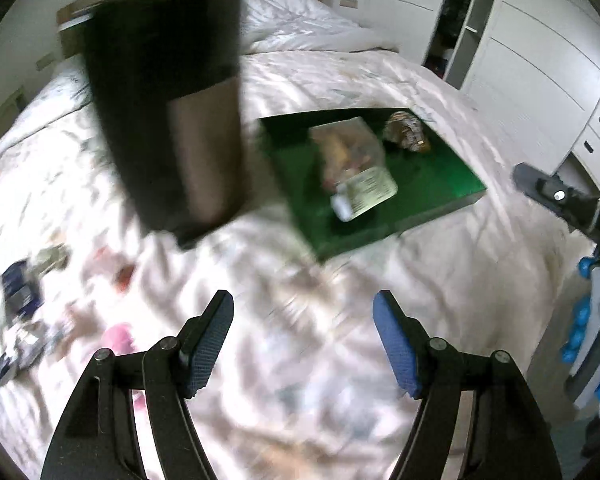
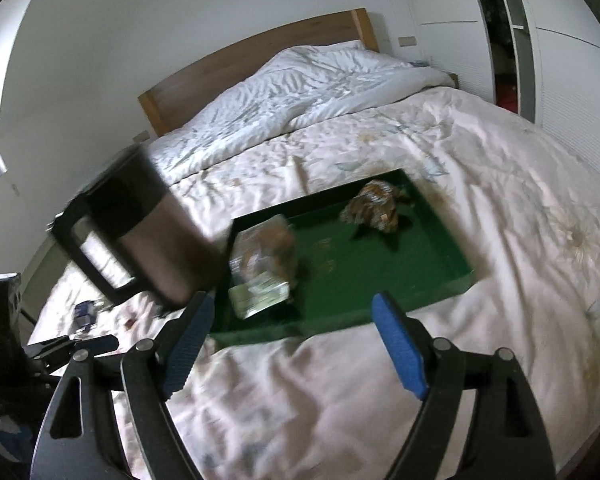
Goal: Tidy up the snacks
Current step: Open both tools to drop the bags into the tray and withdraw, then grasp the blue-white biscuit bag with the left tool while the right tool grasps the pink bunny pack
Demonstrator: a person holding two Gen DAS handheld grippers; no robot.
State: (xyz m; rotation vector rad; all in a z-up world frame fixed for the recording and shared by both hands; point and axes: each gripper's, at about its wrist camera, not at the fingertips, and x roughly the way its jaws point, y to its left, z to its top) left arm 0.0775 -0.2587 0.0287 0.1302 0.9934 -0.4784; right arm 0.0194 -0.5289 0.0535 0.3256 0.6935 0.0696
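A green tray (image 1: 452, 184) (image 2: 440, 248) lies on the bed. In it are a clear snack bag (image 1: 352, 160) (image 2: 266, 264) and a crumpled brown wrapper (image 1: 406, 132) (image 2: 374, 206). A tall dark container with a handle (image 1: 168, 112) (image 2: 136, 224) stands left of the tray, blurred. Loose snack packets (image 1: 20, 296) (image 2: 85, 314) lie on the bedspread at the left. My left gripper (image 1: 302, 344) is open and empty above the bedspread. My right gripper (image 2: 290, 344) is open and empty, just in front of the tray's near edge.
The white floral bedspread (image 2: 480, 184) covers the bed, with a wooden headboard (image 2: 260, 64) behind. White wardrobes (image 1: 532, 56) stand to the right. The other gripper shows at the right edge of the left wrist view (image 1: 572, 204) and at the left of the right wrist view (image 2: 8, 336).
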